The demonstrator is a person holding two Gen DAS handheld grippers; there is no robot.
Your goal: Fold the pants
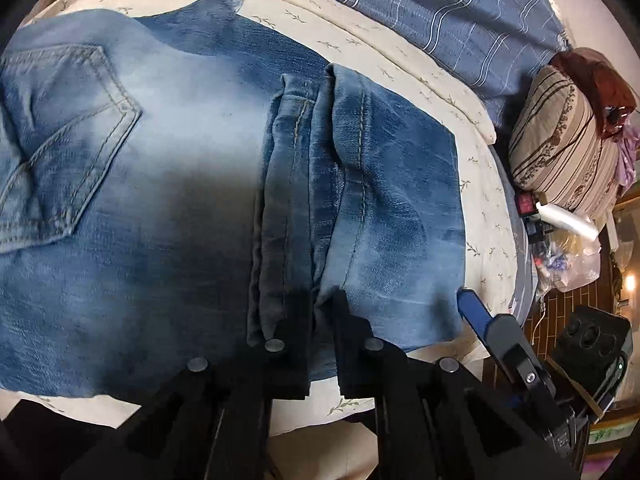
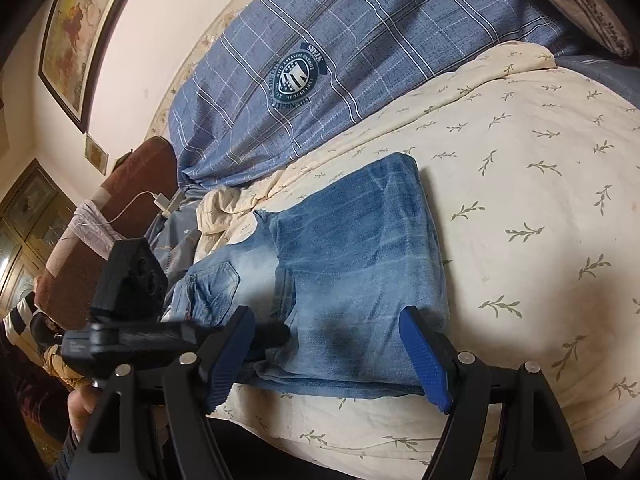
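Observation:
Blue jeans [image 1: 160, 184] lie folded on a cream leaf-print bedspread [image 1: 484, 216]. The leg ends [image 1: 360, 184] are laid over the seat part, whose back pocket [image 1: 68, 132] shows at the left. My left gripper [image 1: 322, 312] sits low over the near edge of the leg hems, its black fingers close together with a narrow gap; no cloth is pinched. My right gripper [image 2: 324, 340] is open, its blue fingers [image 2: 424, 356] spread either side of the folded jeans [image 2: 352, 256] near their front edge. The right gripper's blue finger also shows in the left wrist view [image 1: 476, 312].
A blue plaid quilt [image 2: 320, 60] lies along the far side of the bed. A striped pillow [image 1: 560, 140] and bags of clutter [image 1: 568, 252] sit at the bed's end. A brown headboard [image 2: 132, 176] with a charger cable and a framed picture [image 2: 80, 32] are at the left.

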